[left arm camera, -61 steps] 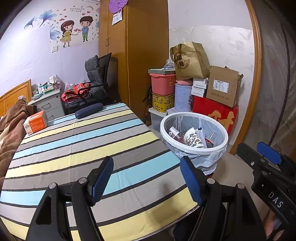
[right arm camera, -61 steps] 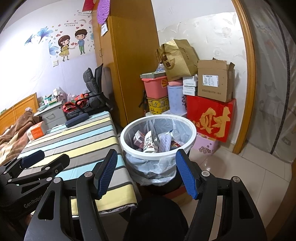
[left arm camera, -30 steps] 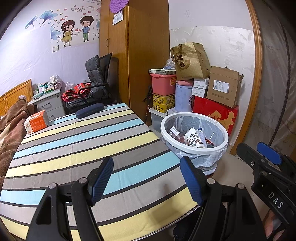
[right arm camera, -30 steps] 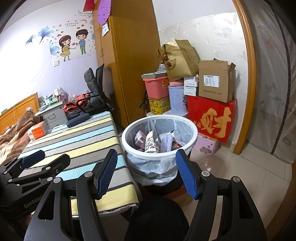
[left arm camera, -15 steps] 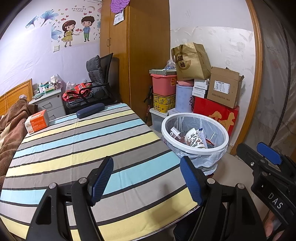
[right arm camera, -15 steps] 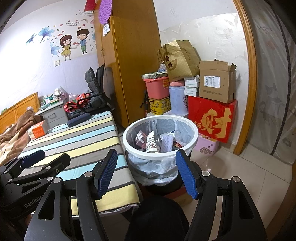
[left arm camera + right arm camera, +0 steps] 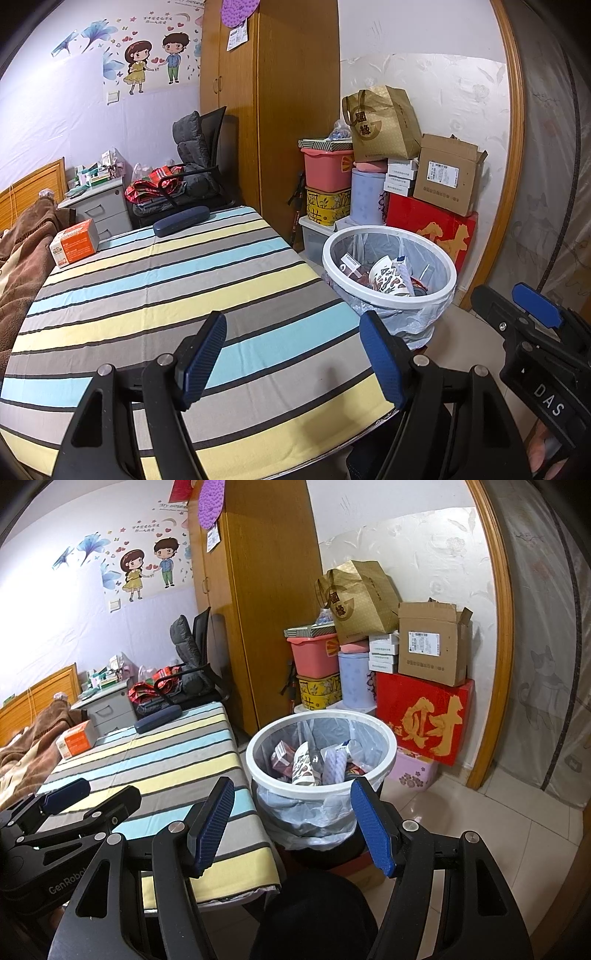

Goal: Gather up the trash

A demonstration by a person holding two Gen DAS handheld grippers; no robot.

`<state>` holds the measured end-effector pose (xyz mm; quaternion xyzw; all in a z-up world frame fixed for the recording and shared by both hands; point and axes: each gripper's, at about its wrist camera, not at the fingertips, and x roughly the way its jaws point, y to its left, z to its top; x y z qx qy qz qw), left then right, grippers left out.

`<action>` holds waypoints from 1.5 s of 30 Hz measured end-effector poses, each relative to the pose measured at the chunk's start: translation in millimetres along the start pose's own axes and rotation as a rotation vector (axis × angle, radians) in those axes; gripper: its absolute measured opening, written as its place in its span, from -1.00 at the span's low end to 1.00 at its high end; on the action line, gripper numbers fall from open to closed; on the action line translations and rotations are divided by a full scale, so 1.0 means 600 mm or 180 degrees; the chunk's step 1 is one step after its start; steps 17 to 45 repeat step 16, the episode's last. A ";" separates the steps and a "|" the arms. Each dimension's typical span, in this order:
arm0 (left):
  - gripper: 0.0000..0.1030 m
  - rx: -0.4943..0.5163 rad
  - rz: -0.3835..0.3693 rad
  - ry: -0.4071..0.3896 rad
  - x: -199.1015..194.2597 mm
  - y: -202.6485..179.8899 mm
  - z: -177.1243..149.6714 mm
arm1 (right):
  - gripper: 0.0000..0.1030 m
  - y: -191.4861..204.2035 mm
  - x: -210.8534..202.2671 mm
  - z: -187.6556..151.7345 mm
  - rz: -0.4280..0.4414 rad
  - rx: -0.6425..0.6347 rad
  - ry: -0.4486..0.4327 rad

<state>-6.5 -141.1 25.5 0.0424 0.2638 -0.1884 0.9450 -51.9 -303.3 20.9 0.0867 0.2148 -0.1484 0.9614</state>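
Observation:
A white-rimmed trash bin (image 7: 388, 301) (image 7: 320, 788) lined with a clear bag stands just right of the striped table (image 7: 155, 295) (image 7: 147, 753). Inside it lie a patterned paper cup (image 7: 388, 278) (image 7: 303, 766), a small carton (image 7: 281, 758) and other wrappers. My left gripper (image 7: 293, 356) hangs open over the table's near edge with nothing between its blue pads. My right gripper (image 7: 292, 825) stands open in front of the bin, empty too. The right gripper's side shows at the right of the left wrist view.
An orange box (image 7: 74, 245) and a dark blue case (image 7: 181, 220) lie at the table's far end. Boxes, tubs and a gold bag (image 7: 356, 602) are stacked against the wall behind the bin. A wardrobe (image 7: 269, 110) and office chair (image 7: 199, 158) stand beyond the table.

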 end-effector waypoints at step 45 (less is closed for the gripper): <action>0.48 0.0001 -0.0020 0.0014 -0.003 0.002 0.004 | 0.30 0.001 0.002 0.003 0.0016 -0.0017 0.0002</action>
